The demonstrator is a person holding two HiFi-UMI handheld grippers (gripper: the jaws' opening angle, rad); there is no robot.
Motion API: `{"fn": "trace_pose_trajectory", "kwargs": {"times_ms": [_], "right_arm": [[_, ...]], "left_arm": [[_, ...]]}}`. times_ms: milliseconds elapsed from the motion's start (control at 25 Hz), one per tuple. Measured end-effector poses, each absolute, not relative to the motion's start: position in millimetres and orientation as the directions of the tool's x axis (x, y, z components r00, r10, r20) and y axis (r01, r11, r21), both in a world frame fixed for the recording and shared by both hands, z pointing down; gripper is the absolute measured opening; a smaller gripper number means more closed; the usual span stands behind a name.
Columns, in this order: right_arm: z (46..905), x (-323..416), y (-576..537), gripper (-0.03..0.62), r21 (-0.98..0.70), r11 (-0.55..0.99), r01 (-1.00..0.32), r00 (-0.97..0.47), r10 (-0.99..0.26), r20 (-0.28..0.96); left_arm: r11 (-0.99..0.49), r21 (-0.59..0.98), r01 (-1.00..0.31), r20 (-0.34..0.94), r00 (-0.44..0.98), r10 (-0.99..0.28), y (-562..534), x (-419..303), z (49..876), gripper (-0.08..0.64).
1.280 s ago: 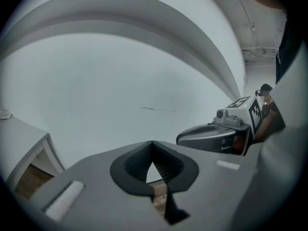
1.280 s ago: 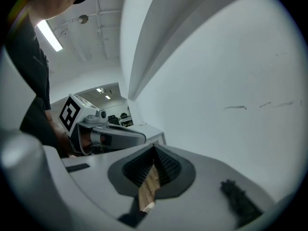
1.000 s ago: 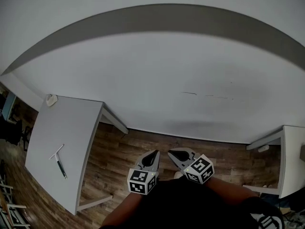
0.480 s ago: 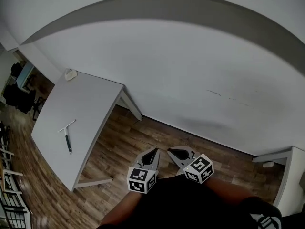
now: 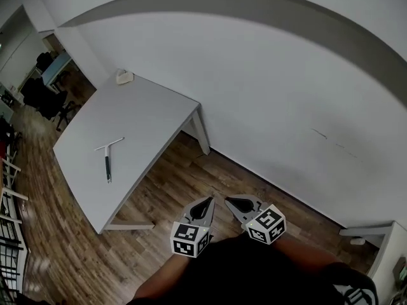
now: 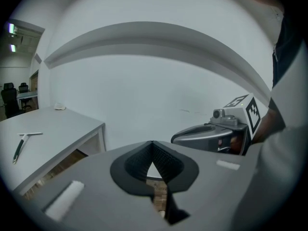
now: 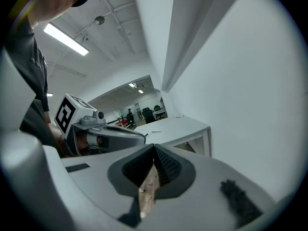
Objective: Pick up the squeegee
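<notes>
1. Left gripper [image 5: 208,201]: jaws together, their tips meeting, with nothing between them. It is held low in front of the person, above the floor [image 5: 191,176], and its marker cube [image 5: 189,239] faces upward.
2. Right gripper [image 5: 229,202]: jaws likewise together and empty. It lies just beside the left gripper, tips near each other but apart, and carries its own marker cube [image 5: 266,224].
3. In the left gripper view, the closed left gripper [image 6: 152,142] points toward a plain white wall [image 6: 159,90], with the right gripper [image 6: 175,139] to its right.
4. In the right gripper view, the closed right gripper [image 7: 153,147] has the left gripper [image 7: 142,136] to its left.
5. Floor: wood planks, running under and around the worktop [image 5: 149,116].
6. Worktop: a grey table standing against the wall [image 5: 267,75], well apart from both grippers, up and to the left in the head view.
7. Squeegee [image 5: 108,158]: lying flat on the worktop toward its left side, the blade end farther from the person and the dark handle nearer. Neither gripper touches it. It also shows at the left in the left gripper view [image 6: 21,144].
8. Small white object [image 5: 123,76]: at the worktop's far corner by the wall; its kind cannot be told.
9. Chairs [image 5: 48,97]: dark ones beyond the worktop, in an adjoining area.
</notes>
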State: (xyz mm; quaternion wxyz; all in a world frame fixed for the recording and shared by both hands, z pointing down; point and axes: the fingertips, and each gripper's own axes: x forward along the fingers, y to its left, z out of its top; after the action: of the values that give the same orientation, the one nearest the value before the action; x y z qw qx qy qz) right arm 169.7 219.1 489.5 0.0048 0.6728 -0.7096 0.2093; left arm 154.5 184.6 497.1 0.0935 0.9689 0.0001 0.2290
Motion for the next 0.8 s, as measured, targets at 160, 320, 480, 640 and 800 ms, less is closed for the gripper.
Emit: {"fn": "trace_pose_trajectory", "kwargs": {"times_ms": [160, 320, 480, 640, 800], "right_arm": [[491.9, 134.8, 185.9, 0.005, -0.288, 0.071, -0.955, -0.161, -0.938, 0.305], [492.2, 107.5, 153.6, 0.005, -0.291, 0.109, -0.951, -0.201, -0.930, 0.308], [494.0, 83.3, 127.7, 0.005, -0.285, 0.142, -0.948, -0.233, -0.918, 0.320], [494.3, 67.1, 107.1, 0.005, -0.279, 0.149, -0.949, -0.241, -0.912, 0.331], [496.3, 52.0, 85.7, 0.005, -0.271, 0.167, -0.948, -0.257, -0.903, 0.343]], "left_arm": [[-0.974, 0.197, -0.114, 0.451, 0.893, -0.013, 149.8, 118.3, 496.5, 0.008], [-0.967, 0.198, -0.162, 0.448, 0.892, -0.058, 115.8, 90.9, 494.1, 0.008], [-0.962, 0.203, -0.180, 0.446, 0.892, -0.073, 92.5, 67.5, 497.2, 0.008], [-0.953, 0.222, -0.206, 0.448, 0.890, -0.088, 70.9, 45.9, 501.3, 0.008], [-0.948, 0.229, -0.219, 0.429, 0.897, -0.103, 48.7, 33.0, 498.9, 0.008]]}}
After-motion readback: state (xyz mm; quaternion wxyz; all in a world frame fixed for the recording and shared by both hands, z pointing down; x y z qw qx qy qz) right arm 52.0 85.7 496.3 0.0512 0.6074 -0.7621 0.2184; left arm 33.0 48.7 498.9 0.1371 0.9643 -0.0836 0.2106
